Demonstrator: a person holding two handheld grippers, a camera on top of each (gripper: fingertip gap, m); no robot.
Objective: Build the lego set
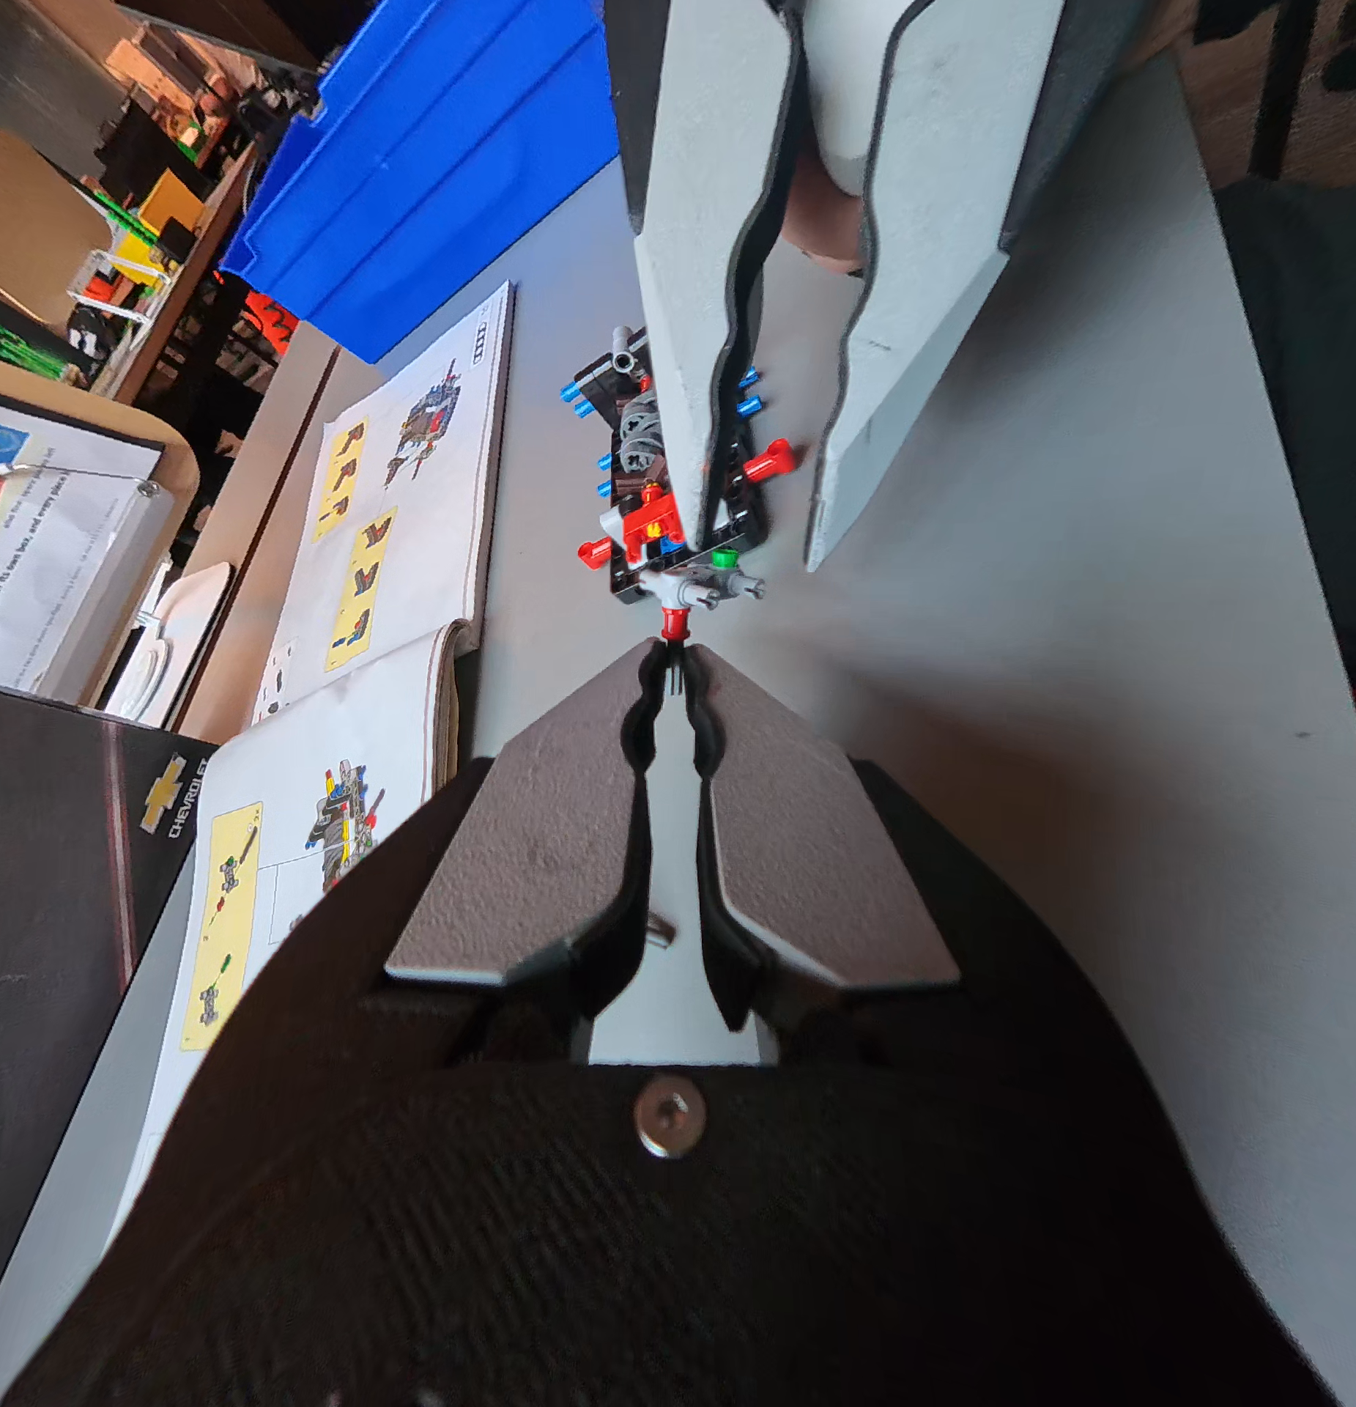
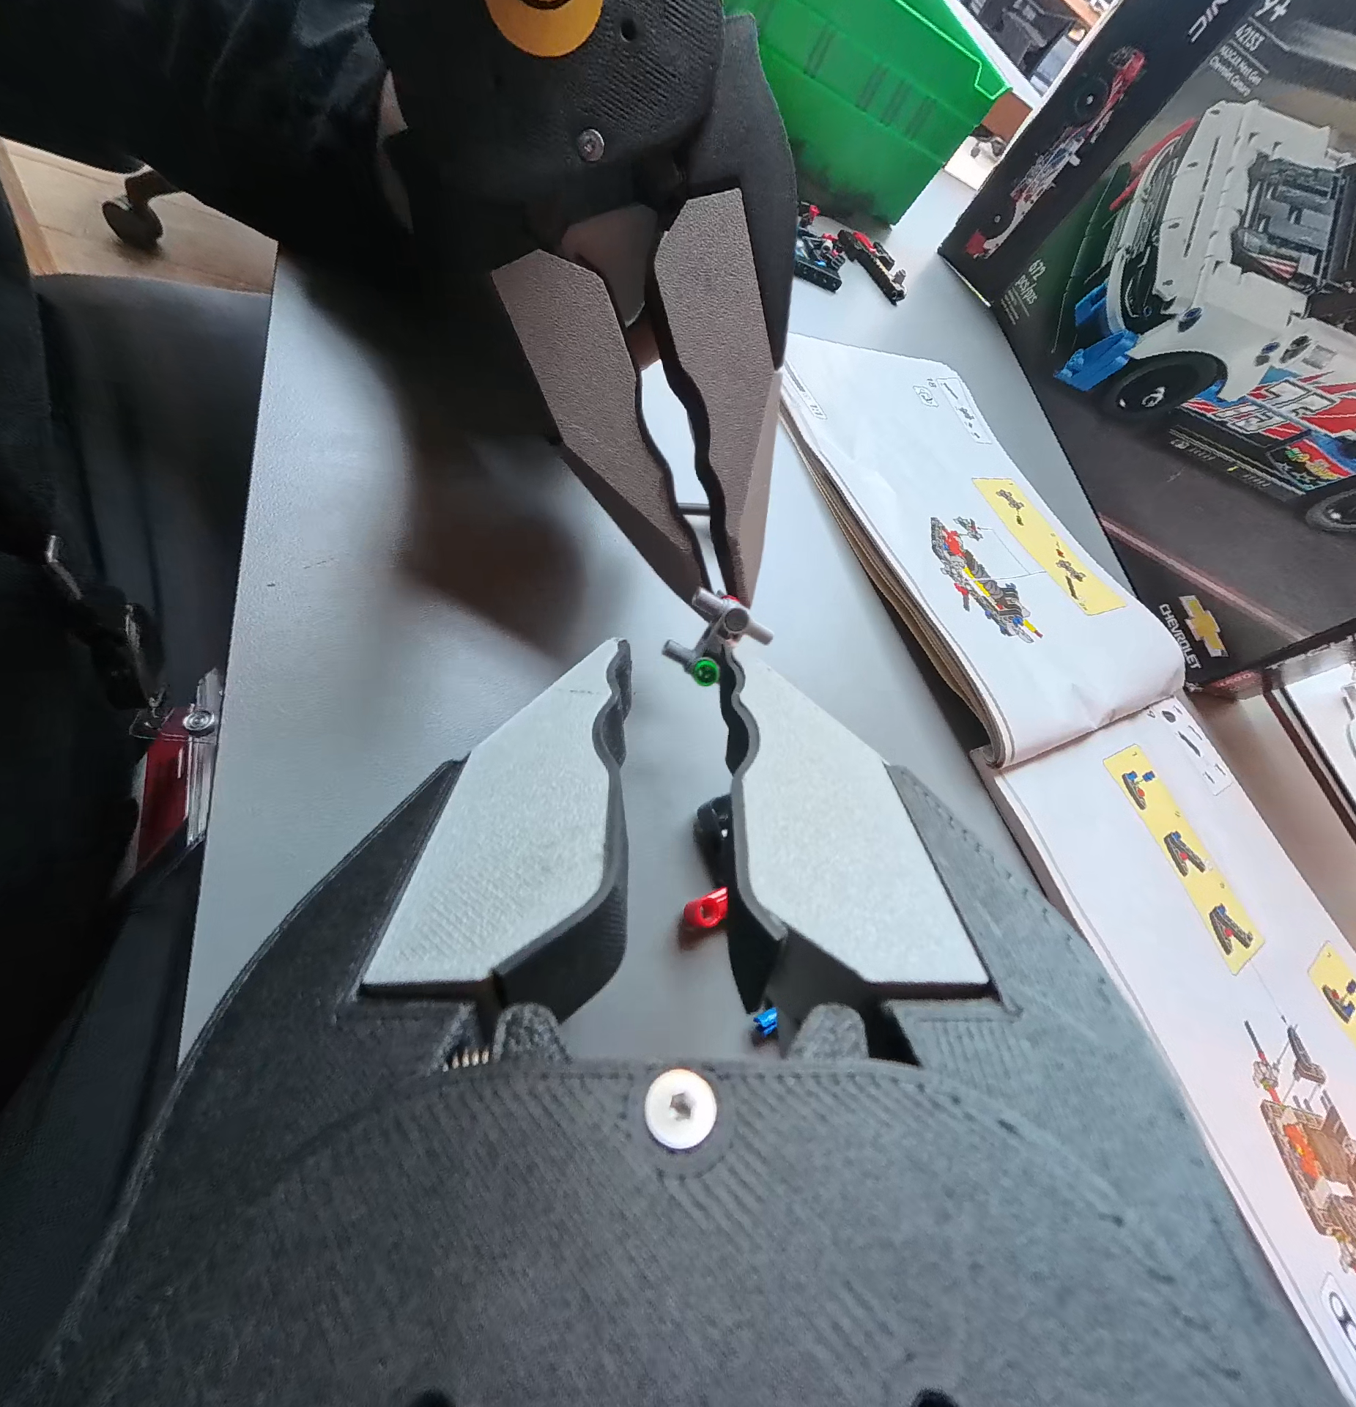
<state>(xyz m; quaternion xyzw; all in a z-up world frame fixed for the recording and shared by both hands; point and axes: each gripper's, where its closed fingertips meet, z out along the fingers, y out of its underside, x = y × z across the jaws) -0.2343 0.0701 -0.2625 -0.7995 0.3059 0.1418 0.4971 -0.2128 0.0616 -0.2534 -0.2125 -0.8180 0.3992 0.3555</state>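
Observation:
A black Lego chassis [image 1: 659,472] with red, blue and grey parts lies on the grey table [image 1: 1040,685]. My left gripper [image 1: 673,656] is shut on a thin black axle [image 1: 674,677] with a red bush [image 1: 674,620]. The bush meets a grey connector [image 1: 693,586] with a green pin [image 1: 724,559] at the chassis's near end. My right gripper [image 1: 751,548] comes in from above, open, with one finger on the chassis. In the right wrist view my right gripper [image 2: 674,661] is open around the green pin [image 2: 705,670]. The left gripper [image 2: 724,594] pinches opposite it. The chassis is mostly hidden there.
An open instruction booklet [image 1: 400,495] lies left of the chassis and also shows in the right wrist view [image 2: 964,533]. Blue bins [image 1: 446,175] and a green bin [image 2: 865,99] stand at the back. The set's box [image 2: 1230,304] and a loose sub-assembly [image 2: 850,259] sit beyond the booklet. The grippers are tip to tip, or close to it.

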